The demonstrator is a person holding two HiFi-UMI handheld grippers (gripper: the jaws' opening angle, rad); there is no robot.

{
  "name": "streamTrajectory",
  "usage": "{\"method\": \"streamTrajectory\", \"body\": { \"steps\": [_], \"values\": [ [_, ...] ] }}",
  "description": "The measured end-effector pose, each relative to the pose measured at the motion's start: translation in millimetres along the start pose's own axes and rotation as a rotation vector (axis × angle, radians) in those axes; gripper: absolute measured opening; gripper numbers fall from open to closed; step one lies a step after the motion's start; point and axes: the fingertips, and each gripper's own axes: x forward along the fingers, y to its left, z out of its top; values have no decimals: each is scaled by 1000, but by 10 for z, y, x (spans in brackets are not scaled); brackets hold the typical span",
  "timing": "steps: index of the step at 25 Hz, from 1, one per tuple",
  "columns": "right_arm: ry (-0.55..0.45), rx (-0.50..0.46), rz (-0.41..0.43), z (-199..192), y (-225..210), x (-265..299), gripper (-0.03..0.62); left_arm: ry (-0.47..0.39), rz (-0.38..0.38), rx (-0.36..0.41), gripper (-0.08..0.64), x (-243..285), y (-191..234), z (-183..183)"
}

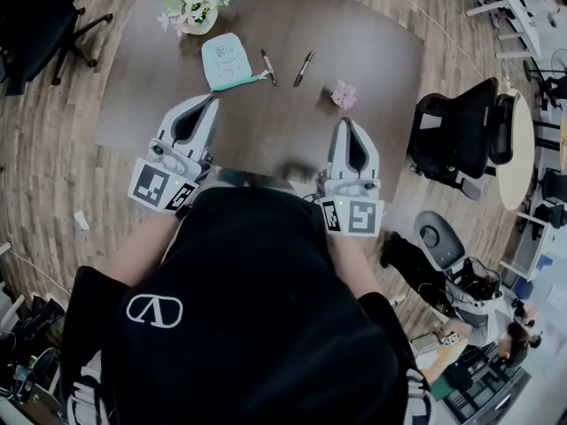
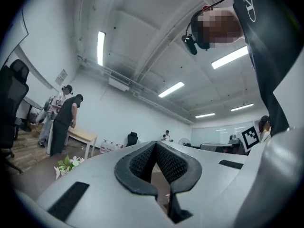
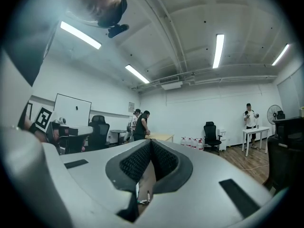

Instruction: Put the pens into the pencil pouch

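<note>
1. Two pens in the head view, left pen (image 1: 268,66) and right pen (image 1: 304,67), lie on the bench (image 1: 372,69) well ahead of both grippers, just beside the pencil pouch (image 1: 227,60). Light, stiff, probably slippery, so I'd pinch mid-barrel.
2. Left gripper view: left gripper (image 2: 155,145) jaws together, empty.
3. Right gripper view: right gripper (image 3: 151,144) closed too, empty; a pen (image 3: 148,196) peeks out below its jaws.

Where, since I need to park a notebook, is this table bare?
Bare: table right of the pink flower, and the near middle between left tongs and right tongs. Crowded: the far side, around vase, pouch and pens.
</note>
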Motion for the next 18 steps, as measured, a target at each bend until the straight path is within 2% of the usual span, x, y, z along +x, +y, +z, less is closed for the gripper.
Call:
{"method": "streamTrajectory", "body": {
  "steps": [7, 18],
  "values": [
    [-8, 9, 52, 11, -123, 80, -2, 1, 28, 38, 2, 187, -92, -7],
    [-10, 37, 62, -55, -313, 144, -2, 16, 35, 74, 2, 341, -156, -45]
  ]
}}
